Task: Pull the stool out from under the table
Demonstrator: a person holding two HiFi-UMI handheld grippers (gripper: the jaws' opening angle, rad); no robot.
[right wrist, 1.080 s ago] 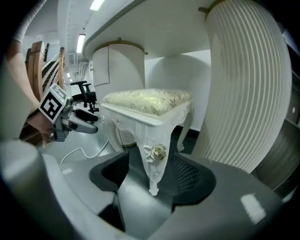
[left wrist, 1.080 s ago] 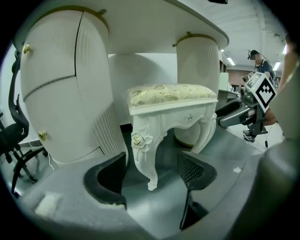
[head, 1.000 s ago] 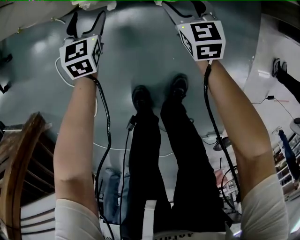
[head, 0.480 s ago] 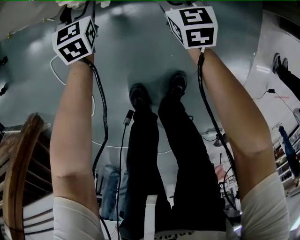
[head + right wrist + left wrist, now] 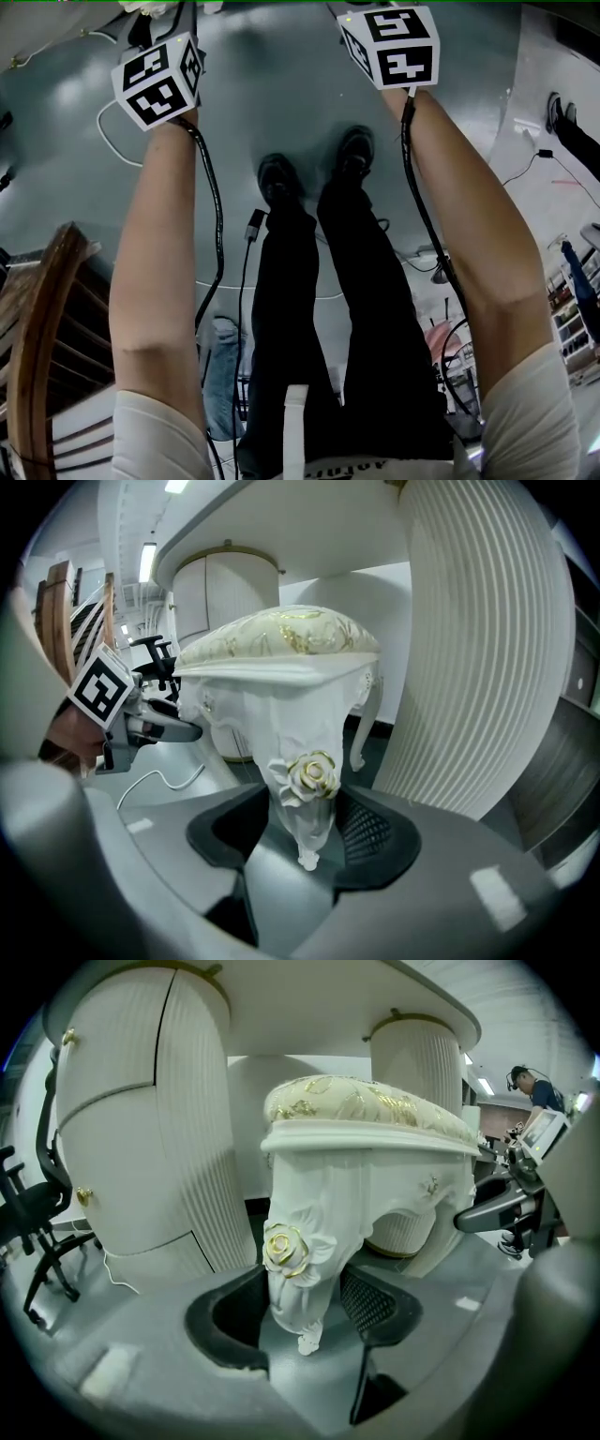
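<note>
The stool (image 5: 366,1119) stood under the counter (image 5: 309,1016), between its fluted pedestals (image 5: 150,1138), directly ahead of both tools. Its legs ran upright, so the withdrawal would in my judgement come straight back toward the person, with both hands equally near. The left tool (image 5: 302,1297) had just been closing with the left front leg (image 5: 305,1204) between its jaws. Its pads appeared to bear on both flanks below the rose carving (image 5: 284,1248). The right tool (image 5: 302,825) had likewise been closing and appeared to pinch the right front leg (image 5: 300,733).
</note>
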